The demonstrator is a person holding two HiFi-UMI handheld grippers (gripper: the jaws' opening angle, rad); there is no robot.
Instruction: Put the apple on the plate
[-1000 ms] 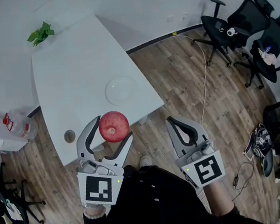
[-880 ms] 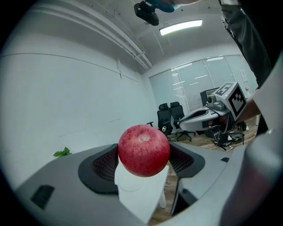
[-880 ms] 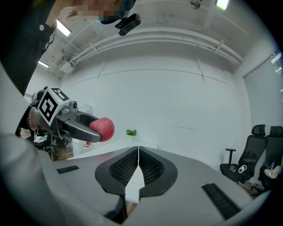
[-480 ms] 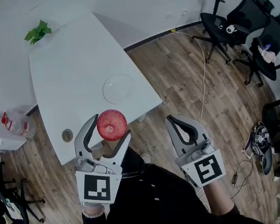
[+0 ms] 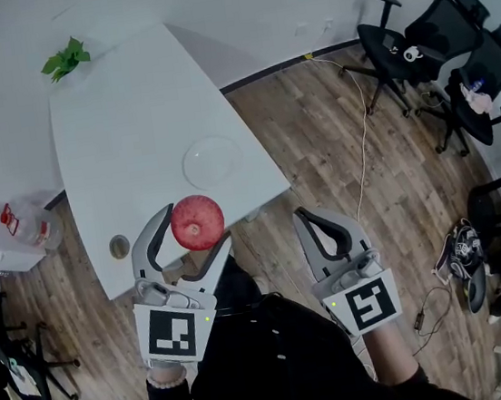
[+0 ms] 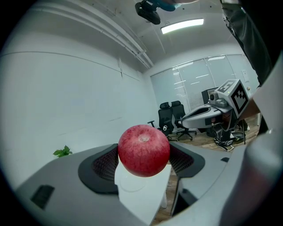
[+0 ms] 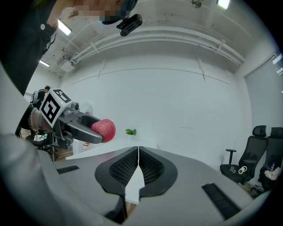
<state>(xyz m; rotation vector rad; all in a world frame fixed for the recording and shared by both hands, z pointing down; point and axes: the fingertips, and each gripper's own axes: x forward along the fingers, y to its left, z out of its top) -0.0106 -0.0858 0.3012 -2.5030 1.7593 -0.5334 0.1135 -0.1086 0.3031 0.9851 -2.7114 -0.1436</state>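
Wood-plank floor [image 5: 316,140], matte brown, from 1 to 5 o'clock. Smooth white table [image 5: 121,120], angular-cornered, at 11 o'clock. Left gripper [image 5: 198,231] at 7 o'clock, grey moulded jaws with ribbed black pads, clamped on the apple [image 5: 198,222]. Right gripper [image 5: 302,218] at 5 o'clock, same build, jaws pressed together on nothing. Round clear plate [image 5: 213,161], glassy, bare, on the table near centre. Apple round, red, finely speckled, held in the air at 6 o'clock of the plate, apart from it.

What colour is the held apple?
The apple is speckled red, clearest in the left gripper view.
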